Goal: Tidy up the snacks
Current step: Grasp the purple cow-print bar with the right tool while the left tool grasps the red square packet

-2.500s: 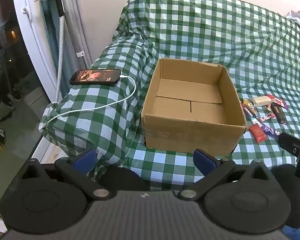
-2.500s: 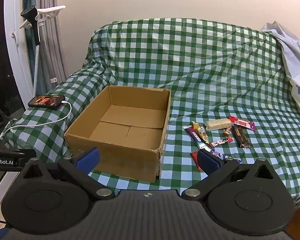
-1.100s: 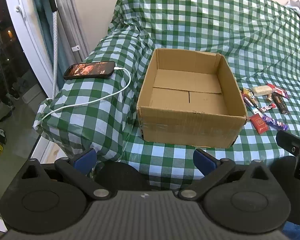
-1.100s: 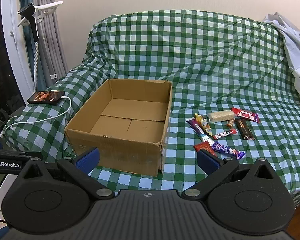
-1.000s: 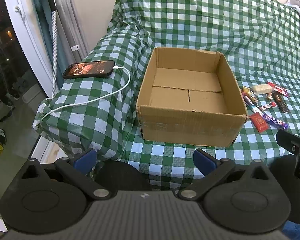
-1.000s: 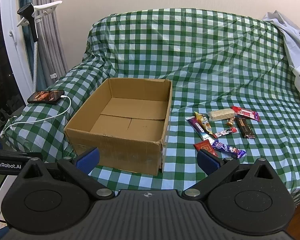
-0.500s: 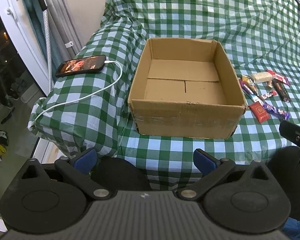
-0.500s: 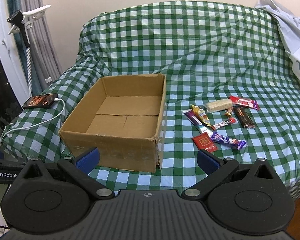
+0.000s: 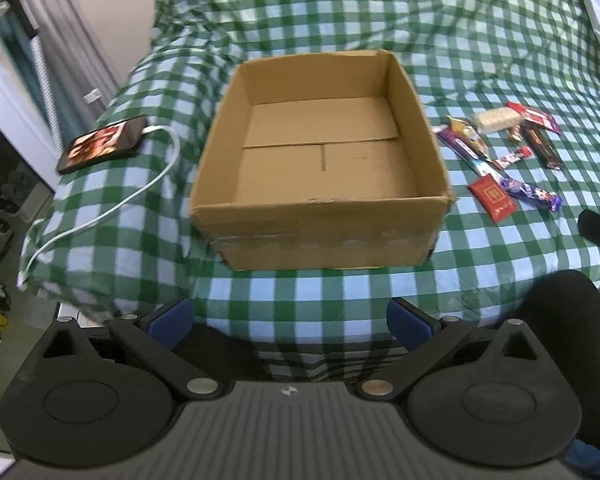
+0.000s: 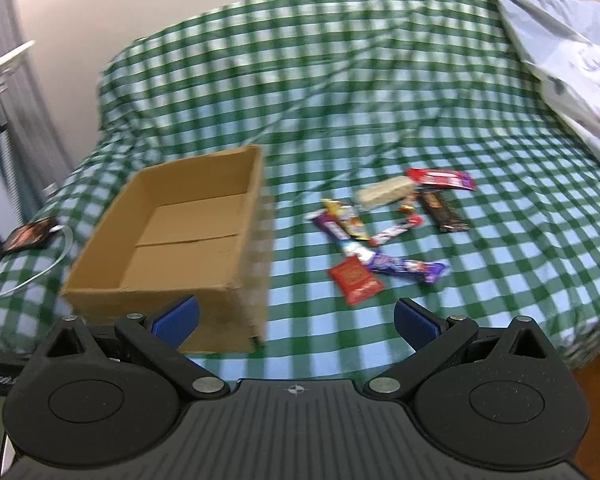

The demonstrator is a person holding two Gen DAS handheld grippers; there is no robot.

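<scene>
The green-checked sofa cover (image 9: 340, 32) carries everything. On it the cardboard box (image 9: 320, 184) stands open-topped with nothing inside, its flaps folded flat on the floor. In the left wrist view the snacks lie loose at about 3 o'clock of the box, near its right wall but not touching it. In the right wrist view they form a cluster: a pale wafer bar (image 10: 386, 192) at the far end, a dark chocolate bar (image 10: 444, 211) and a red wrapper (image 10: 440, 178) at 1 o'clock of the cluster, a long purple bar (image 10: 410, 267) at 5 o'clock, and a small red packet (image 10: 355, 278) nearest the camera. A phone (image 9: 102, 143) on its white cable (image 9: 112, 208) lies well apart, at 9 o'clock of the box.

The left hand-held gripper (image 9: 290, 320) hangs in front of the box with its jaws spread wide and nothing between them. The right hand-held gripper (image 10: 296, 318) is likewise spread and holds nothing, short of the snacks; this view is blurred.

The step in hand looks like the first pick. The red packet is the closest target and lies clear on its near side. It is flat, so the fingers should come down steeply, straddle its narrow width and pinch without bunching the cloth. The purple bar touches or overlaps its far end, so a lift straight up is safest.
</scene>
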